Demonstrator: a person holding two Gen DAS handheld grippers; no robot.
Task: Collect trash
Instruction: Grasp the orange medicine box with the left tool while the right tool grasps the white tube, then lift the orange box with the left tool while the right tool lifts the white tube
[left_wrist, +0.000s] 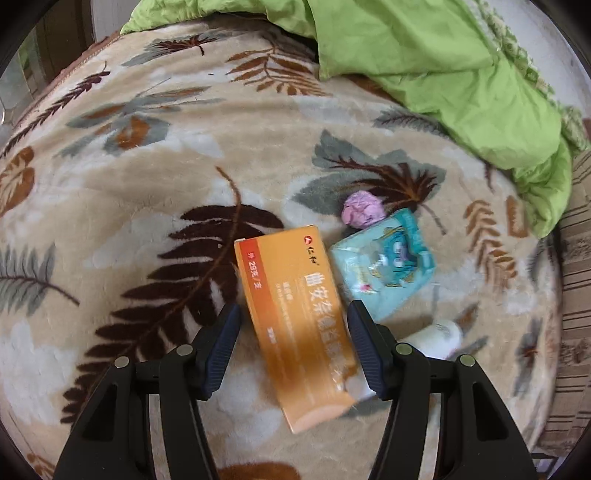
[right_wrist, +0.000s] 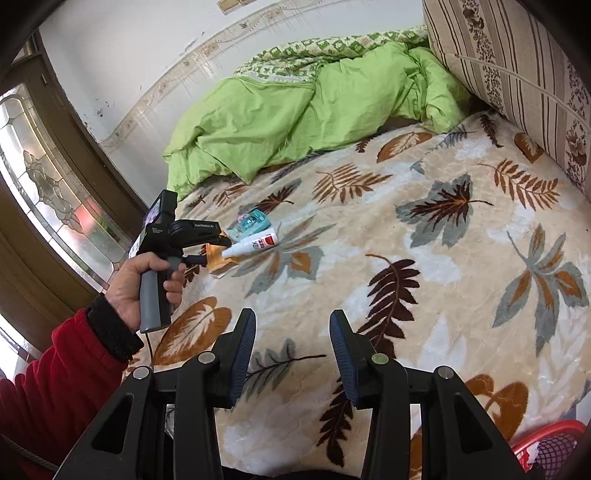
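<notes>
An orange medicine box (left_wrist: 295, 325) lies on the leaf-patterned blanket (left_wrist: 147, 221). My left gripper (left_wrist: 293, 306) points down over it, jaws open, one finger on each long side of the box and not clearly pressing it. Beside the box are a crumpled pink paper ball (left_wrist: 360, 208), a light-blue tissue packet (left_wrist: 384, 262) and a small white bottle (left_wrist: 439, 338). The right wrist view shows a hand in a red sleeve holding the left gripper (right_wrist: 212, 250) over the orange box (right_wrist: 218, 260), with the bottle (right_wrist: 255, 243) and packet (right_wrist: 251, 221) alongside. My right gripper (right_wrist: 293, 314) hangs open and empty above the blanket.
A rumpled green quilt (right_wrist: 295, 118) is piled at the head of the bed, with a striped pillow (right_wrist: 517, 74) at the right. A red mesh basket (right_wrist: 546, 446) shows at the lower right edge. A door with patterned glass (right_wrist: 44, 184) stands to the left.
</notes>
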